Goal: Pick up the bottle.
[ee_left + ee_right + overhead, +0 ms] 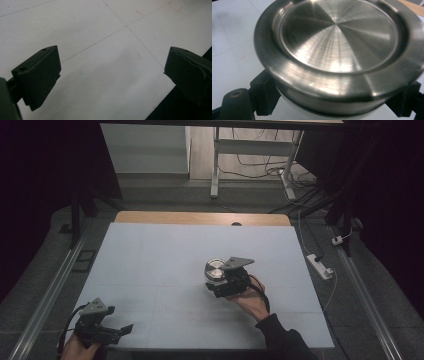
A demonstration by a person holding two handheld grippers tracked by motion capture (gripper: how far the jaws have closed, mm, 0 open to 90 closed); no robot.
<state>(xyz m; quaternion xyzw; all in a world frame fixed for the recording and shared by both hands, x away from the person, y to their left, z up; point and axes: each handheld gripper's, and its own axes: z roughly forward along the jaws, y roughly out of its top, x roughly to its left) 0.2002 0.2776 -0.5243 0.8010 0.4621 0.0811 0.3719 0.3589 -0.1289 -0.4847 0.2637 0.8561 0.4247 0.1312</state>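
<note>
my right tongs point(216, 279) clamp a steel-lidded container point(216, 269) at mid tabletop point(150, 255). no label readable, just faint red marks point(175, 6). my left tongs point(125, 328) gape apart near the front-left edge.

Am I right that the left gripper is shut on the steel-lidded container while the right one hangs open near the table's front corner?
The sides are swapped. The right gripper is shut on the steel-lidded container, as the right gripper view shows; the left gripper hangs open near the table's front corner.

1 steel-lidded container point(216, 269), 2 grippers, 1 white table point(165, 255).
</note>
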